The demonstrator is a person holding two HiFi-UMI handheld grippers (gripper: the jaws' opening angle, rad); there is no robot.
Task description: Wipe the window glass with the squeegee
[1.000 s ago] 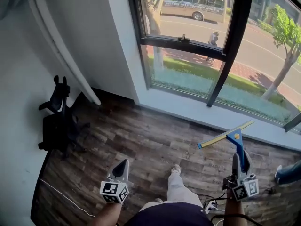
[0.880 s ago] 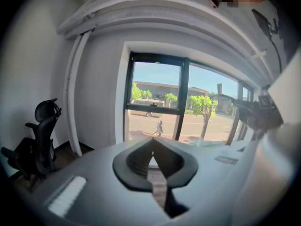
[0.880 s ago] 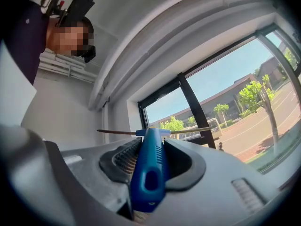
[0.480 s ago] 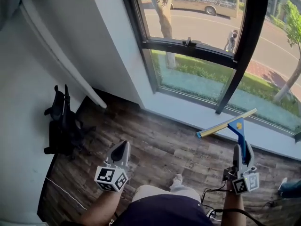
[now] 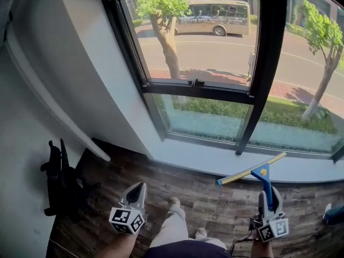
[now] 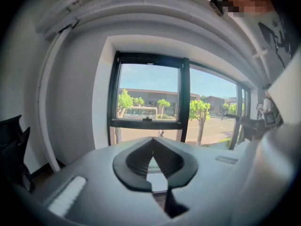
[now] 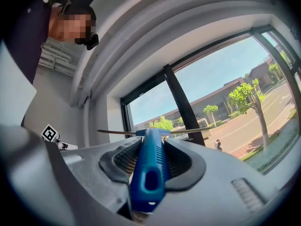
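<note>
The window glass (image 5: 209, 47) sits in a black frame, with a lower pane (image 5: 207, 117) under a crossbar. The squeegee (image 5: 263, 179) has a blue handle and a yellow-edged blade (image 5: 251, 169) that tilts up to the right, held in the air short of the sill and apart from the glass. My right gripper (image 5: 267, 195) is shut on the handle. In the right gripper view the blue handle (image 7: 150, 166) lies between the jaws of that gripper (image 7: 151, 142), blade (image 7: 188, 131) ahead. My left gripper (image 5: 140, 188) hangs low at the left, shut and holding nothing (image 6: 153, 140).
A white sill (image 5: 215, 163) runs under the window above a wood floor. A black office chair (image 5: 59, 179) stands by the left wall. The person's legs and feet (image 5: 174, 219) are between the grippers. A cable (image 5: 239, 241) lies near the right gripper.
The head view has tilted up, so more of the window glass shows. The sill is nearer. Both grippers stay low, the right one still holding the squeegee.
</note>
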